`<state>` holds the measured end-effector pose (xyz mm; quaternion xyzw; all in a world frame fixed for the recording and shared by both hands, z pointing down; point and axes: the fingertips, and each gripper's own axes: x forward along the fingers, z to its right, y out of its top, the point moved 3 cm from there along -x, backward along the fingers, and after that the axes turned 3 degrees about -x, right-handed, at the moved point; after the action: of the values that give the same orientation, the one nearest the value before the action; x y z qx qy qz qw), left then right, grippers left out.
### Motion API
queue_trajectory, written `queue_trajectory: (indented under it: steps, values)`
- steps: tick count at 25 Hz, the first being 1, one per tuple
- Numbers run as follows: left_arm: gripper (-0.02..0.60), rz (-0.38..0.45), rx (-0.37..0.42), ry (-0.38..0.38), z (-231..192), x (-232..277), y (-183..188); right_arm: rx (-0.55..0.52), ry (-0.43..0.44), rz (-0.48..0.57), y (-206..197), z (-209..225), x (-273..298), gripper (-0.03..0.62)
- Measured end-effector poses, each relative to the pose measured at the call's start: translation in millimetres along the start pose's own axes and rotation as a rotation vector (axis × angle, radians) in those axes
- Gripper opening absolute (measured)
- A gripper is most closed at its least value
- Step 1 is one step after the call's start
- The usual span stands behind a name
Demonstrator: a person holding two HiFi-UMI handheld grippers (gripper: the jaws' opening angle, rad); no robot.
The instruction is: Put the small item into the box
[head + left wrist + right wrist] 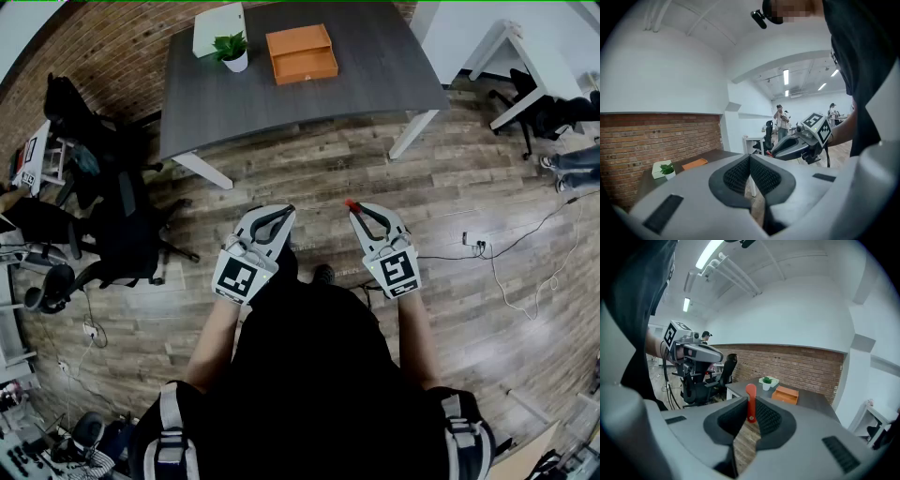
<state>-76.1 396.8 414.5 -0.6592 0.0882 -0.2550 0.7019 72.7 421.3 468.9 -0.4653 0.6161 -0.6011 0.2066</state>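
R gripper (749, 405) clamps slim red strip (750, 397), rounded tip.
L gripper (750, 163) pinched empty; orange box (306, 67) on grey table (375, 80).

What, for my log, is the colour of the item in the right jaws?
Red: the small item shows best in right gripper view.

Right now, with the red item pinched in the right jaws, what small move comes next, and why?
Probably walk forward, carrying the right gripper toward the orange box. The small red item is pinched in its jaws, but the box sits on the dark table well ahead across the floor, likely beyond reach from here.
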Motion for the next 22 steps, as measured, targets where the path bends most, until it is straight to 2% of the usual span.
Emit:
queue_trajectory:
  steps: [8, 22]
  values:
    - [0.023, 0.004, -0.009, 0.014, -3, -1, -1, -0.002, 0.012, 0.001, 2, -1, 7, 0.066]
    - [0.023, -0.004, -0.020, -0.053, -55, 14, -6, 0.028, -0.019, -0.020, 20, 4, 48, 0.066]
